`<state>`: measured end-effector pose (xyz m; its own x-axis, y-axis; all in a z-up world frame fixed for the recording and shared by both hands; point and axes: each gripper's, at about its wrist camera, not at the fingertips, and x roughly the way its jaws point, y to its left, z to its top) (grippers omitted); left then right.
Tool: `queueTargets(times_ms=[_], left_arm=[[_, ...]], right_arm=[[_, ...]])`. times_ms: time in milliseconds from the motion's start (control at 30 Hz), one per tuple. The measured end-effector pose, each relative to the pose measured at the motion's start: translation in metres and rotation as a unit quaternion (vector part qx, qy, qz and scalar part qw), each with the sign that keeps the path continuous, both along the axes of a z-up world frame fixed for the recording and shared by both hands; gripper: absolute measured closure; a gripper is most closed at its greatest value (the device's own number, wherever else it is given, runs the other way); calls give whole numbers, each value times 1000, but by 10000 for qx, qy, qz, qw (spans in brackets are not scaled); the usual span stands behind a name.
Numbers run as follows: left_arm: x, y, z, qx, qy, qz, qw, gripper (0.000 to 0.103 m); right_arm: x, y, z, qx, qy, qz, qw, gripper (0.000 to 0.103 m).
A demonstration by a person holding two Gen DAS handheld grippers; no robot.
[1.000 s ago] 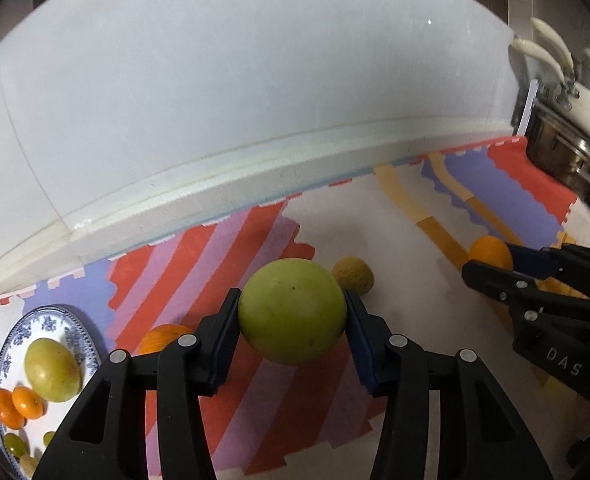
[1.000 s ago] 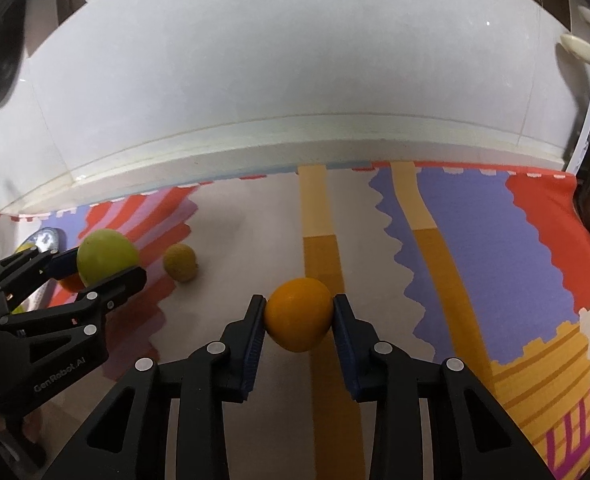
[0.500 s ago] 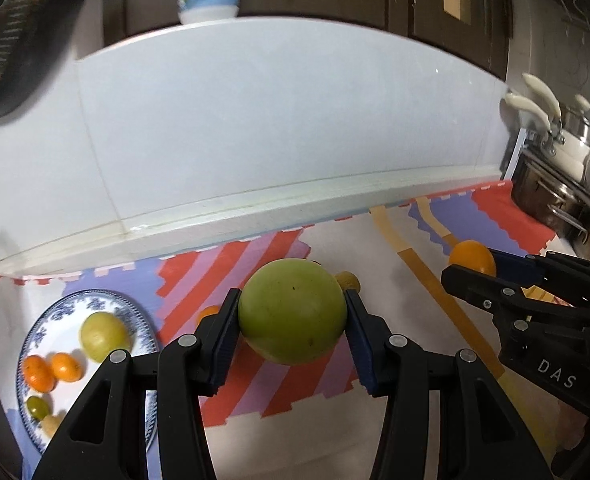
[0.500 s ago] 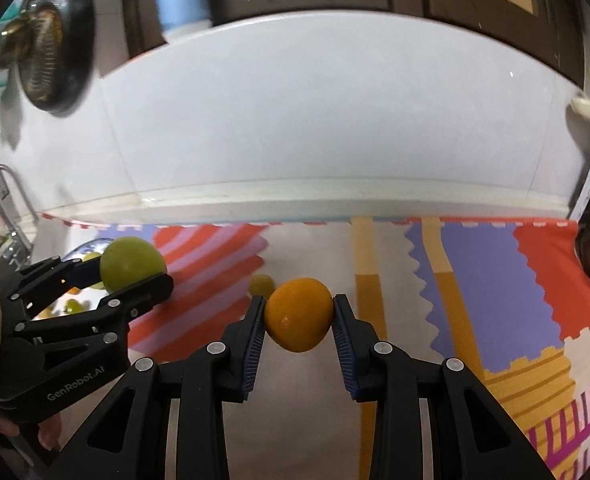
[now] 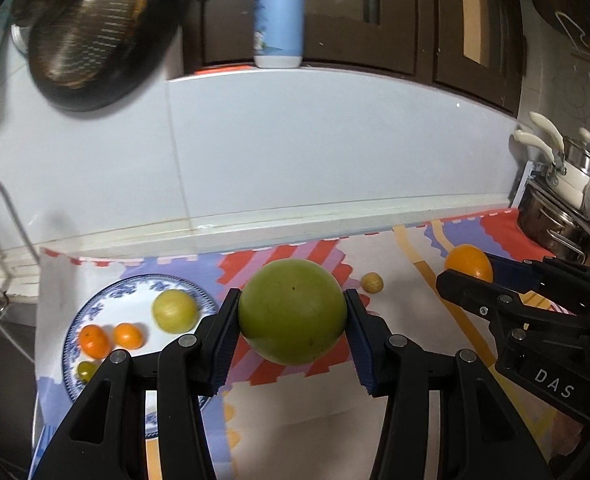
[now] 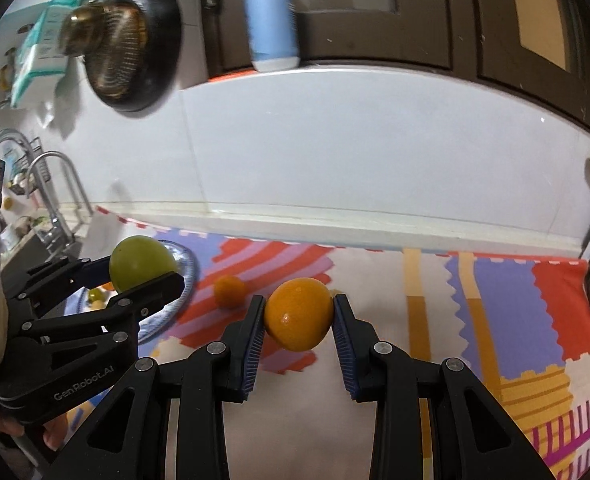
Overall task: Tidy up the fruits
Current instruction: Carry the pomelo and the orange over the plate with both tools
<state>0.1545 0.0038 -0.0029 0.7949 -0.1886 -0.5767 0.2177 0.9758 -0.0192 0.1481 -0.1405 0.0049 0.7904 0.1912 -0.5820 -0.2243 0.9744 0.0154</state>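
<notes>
Gripping green fruit (image 5: 291,311) in left tool (image 5: 291,334); right tool (image 6: 298,326) clamps orange (image 6: 298,314).

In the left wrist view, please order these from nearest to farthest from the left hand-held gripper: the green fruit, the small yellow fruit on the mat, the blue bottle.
1. Green fruit: clamped between the pads of the left hand-held gripper.
2. Small yellow fruit: on the mat, just beyond and to the right.
3. Blue bottle: on the ledge above the white wall, farthest.
</notes>
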Motion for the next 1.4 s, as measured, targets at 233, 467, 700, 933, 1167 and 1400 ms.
queueTargets(times_ms=[233, 467, 700, 933, 1167, 1400], left_arm=[[-18, 29, 4, -17, -31, 282, 9996, 54], [-32, 60, 7, 34, -53, 545, 9985, 54], [-38, 92, 11, 77, -85, 773, 9969, 54], [-33, 123, 4, 118, 3, 1011, 9948, 54], [-22, 150, -12, 143, 169, 1223, 9922, 54], [-7, 165, -31, 141, 332, 1246, 9916, 54]], right_arm=[[-11, 27, 5, 36, -45, 290, 9996, 68], [-17, 57, 4, 72, -25, 536, 9985, 69], [-14, 90, 3, 82, -6, 801, 9968, 69], [-1, 129, -3, 6, 68, 1141, 9934, 69], [21, 163, -18, -150, 228, 1443, 9892, 68], [45, 189, -40, -282, 426, 1739, 9834, 69]])
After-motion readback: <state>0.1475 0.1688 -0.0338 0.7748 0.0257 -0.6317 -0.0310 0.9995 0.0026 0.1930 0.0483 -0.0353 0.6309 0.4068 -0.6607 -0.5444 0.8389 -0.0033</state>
